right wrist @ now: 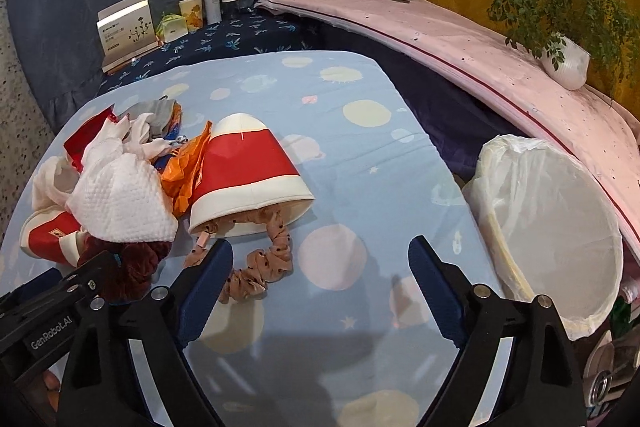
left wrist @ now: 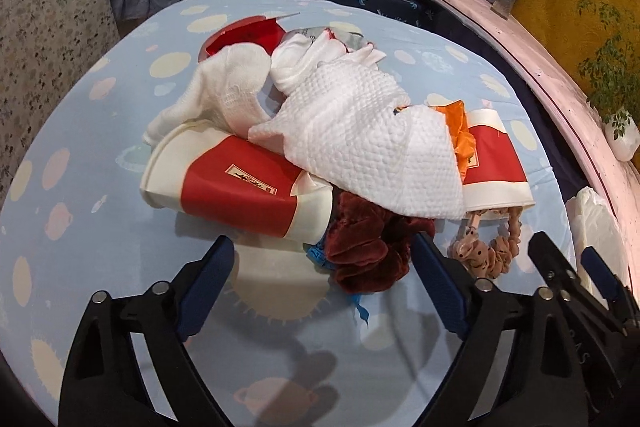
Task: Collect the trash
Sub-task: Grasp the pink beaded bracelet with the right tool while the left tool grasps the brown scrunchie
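Left wrist view: left gripper (left wrist: 324, 265) spread wide, gripping nothing, poised just short of the trash heap: paper cup (left wrist: 236, 183), white tissue (left wrist: 360, 143), maroon scrunchie (left wrist: 368, 251). First pick seemingly pending; next likely closing on the cup.

Right wrist view: right gripper (right wrist: 320, 273) equally agape, unloaded, above open blue bedsheet (right wrist: 360, 163); lined bin (right wrist: 560, 227) just beyond its right edge, path apparently clear.

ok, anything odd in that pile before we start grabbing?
Yes: two hair scrunchies sit among the trash. The dark red scrunchie lies against the tipped paper cup; the tan dotted scrunchie trails from under the other cup. Probably not trash.
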Demonstrator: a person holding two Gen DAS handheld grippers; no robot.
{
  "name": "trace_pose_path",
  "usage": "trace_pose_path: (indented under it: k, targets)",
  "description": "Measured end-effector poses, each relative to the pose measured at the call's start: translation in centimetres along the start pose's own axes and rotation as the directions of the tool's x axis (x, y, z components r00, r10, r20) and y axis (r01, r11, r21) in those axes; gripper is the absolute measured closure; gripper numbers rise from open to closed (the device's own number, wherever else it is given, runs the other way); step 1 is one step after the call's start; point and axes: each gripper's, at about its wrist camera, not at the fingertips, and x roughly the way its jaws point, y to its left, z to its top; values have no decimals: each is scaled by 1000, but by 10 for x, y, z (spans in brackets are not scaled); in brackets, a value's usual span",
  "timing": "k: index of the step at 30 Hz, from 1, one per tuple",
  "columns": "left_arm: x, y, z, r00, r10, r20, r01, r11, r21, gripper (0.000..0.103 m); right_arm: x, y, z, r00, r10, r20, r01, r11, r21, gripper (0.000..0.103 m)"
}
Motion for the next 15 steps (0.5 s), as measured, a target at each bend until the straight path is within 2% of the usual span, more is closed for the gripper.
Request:
trace_pose_path:
  k: [2,8,10,11,15]
  targets:
    - [5,0,1,1000,-11,-15,11,1000,-2,30,7,3,0,1000,8,-12,-8,1000,-1,23]
    - [10,0,1,998,-48,-32,48,999,5,51,26,9,1,998,31,-48,-31,999,11,44]
    - [10,-2,0,998,-59,-35,60,998,14,61,31,10,0,997,42,-61,-42,999,12,55]
    - [9,-3,0,997,-64,-36,64,998,17,63,33,11,-1,997,47,-65,-47,999,15,57]
    - [5,-5,-3,997,-71,-30,72,997,35,74,38,11,-5,993,82,-80,-80,996,29,81]
